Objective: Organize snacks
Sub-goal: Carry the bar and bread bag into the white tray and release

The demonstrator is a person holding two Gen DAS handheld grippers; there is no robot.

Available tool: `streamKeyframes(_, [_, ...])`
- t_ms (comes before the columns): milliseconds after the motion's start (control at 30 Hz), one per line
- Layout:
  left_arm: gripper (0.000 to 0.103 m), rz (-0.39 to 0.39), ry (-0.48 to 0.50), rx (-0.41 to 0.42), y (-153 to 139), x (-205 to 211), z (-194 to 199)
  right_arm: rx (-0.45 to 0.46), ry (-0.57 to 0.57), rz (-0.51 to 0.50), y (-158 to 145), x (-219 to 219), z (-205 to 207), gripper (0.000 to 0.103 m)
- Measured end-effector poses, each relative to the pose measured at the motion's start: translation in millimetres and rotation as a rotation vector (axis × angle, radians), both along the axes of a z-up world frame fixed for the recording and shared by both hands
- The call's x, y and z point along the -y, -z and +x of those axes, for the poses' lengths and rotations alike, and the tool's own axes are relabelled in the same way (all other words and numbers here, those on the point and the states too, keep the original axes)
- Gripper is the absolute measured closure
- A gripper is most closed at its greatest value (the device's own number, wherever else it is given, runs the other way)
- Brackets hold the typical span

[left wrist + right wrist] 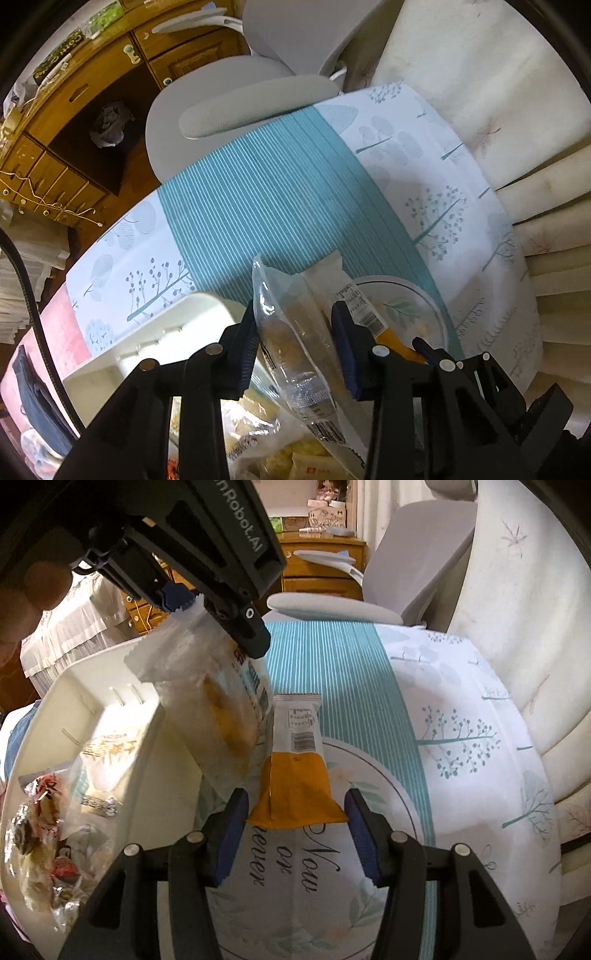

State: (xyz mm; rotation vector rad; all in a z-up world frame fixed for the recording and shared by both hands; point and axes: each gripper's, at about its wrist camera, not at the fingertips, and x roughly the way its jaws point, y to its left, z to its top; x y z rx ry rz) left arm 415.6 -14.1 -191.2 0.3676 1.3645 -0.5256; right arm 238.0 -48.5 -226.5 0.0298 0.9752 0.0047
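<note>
The left gripper is closed on a clear plastic snack packet, which hangs above the near right corner of the white storage bin; in the right wrist view the same packet is pinched at its crimped top seal and hangs free below the pads. The right gripper is clamped on the orange end of an orange-and-white snack bar wrapper, which stands out over the round plate on the patterned tablecloth, near the bin's right wall. I judge both packets to be light and soft: thin film that crumples and can slide between the pads, with a brittle baked piece inside that could break under a hard squeeze. The flat sealed ends are the best place to hold, because there the film is doubled and nothing inside is pressed. More wrapped snacks lie loose inside the bin. For writing, the plate reads "Now", "or" and "never" in script, and the left gripper's body shows "nRobot.AI", the start being cut off. The bar wrapper has a barcode and a printed table, and the clear packet has blue characters, but these are probably too small and blurred to read.
</note>
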Motion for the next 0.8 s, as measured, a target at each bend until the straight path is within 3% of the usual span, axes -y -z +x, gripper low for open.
streamKeyframes(500, [0.066, -0.201, -0.108, 0.129, -115.8, -70.3, -68.3, 0.174, -0.038, -0.076, -96.3, -20.4, -50.1, 0.049])
streamKeyframes(800, [0.066, -0.234, -0.17, 0.188, -146.7, -133.7, -121.8, 0.307, -0.104, -0.133, -152.2, -60.8, -90.0, 0.049])
